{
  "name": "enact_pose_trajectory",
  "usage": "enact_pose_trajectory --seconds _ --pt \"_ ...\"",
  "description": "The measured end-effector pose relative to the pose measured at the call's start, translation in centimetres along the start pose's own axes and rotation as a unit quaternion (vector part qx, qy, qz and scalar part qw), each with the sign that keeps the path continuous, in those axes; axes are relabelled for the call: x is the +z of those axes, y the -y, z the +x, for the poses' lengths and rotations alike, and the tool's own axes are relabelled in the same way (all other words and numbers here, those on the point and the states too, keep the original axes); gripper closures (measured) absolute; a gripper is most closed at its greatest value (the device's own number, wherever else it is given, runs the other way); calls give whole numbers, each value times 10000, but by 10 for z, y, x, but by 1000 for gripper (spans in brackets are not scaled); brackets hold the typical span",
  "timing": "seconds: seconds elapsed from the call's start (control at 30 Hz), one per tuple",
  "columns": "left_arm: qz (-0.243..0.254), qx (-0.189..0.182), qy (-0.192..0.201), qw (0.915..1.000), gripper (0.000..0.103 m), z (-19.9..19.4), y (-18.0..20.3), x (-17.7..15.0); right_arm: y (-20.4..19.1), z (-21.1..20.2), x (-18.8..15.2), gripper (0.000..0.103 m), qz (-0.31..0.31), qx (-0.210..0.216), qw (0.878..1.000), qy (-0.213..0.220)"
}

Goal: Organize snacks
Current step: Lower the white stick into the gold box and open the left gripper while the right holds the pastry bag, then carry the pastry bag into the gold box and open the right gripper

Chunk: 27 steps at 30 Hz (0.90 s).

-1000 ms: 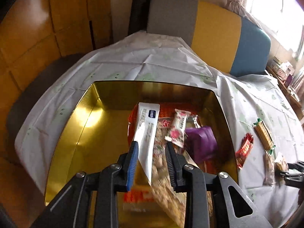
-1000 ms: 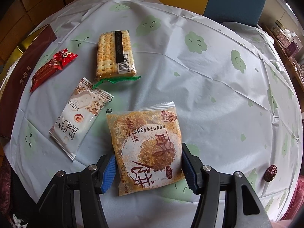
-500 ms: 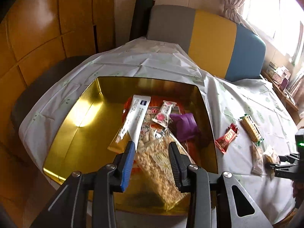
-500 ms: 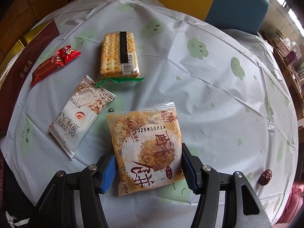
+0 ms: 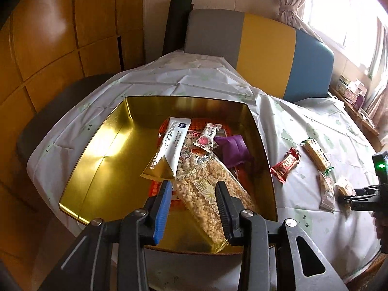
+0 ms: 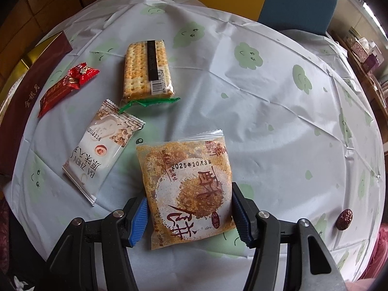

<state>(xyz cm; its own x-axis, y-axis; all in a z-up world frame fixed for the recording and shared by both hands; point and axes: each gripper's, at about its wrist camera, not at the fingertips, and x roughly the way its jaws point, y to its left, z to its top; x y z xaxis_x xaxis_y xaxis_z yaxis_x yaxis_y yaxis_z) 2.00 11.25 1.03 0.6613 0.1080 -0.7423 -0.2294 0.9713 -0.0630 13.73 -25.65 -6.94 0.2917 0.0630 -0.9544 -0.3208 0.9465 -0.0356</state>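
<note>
The gold rectangular metal tin (image 5: 97, 169) held a clear puffed-rice bag (image 5: 208, 201), a white stick packet (image 5: 173, 143) and a purple pouch (image 5: 234, 150), the left gripper (image 5: 194, 194) hovering part-open and empty, the right gripper (image 6: 189, 214) clamped around an orange round-cake packet (image 6: 186, 189).

A home dining room: a round table under a white plastic tablecloth printed with green smiling clouds (image 6: 266, 101), a cushioned bench back in grey, yellow and blue panels (image 5: 264, 51) along its far edge, orange wood wall panelling (image 5: 60, 36), and a curtained window (image 5: 339, 12) at right.
</note>
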Motion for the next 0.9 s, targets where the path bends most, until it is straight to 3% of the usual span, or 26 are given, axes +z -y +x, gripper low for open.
enact_pose_trajectory --seconds 0.47,0.67,0.9 --pt "-123 -12 -73 9999 64 7 -9 -8 -13 -18 5 43 309 -114 9995 17" --pt "-251 81 -57 9996 64 9 -18 -7 -38 -48 11 43 244 212 9986 429" --pt "-641 365 5 9973 64 10 -45 -3 -114 -84 44 42 -327 1123 9883 983"
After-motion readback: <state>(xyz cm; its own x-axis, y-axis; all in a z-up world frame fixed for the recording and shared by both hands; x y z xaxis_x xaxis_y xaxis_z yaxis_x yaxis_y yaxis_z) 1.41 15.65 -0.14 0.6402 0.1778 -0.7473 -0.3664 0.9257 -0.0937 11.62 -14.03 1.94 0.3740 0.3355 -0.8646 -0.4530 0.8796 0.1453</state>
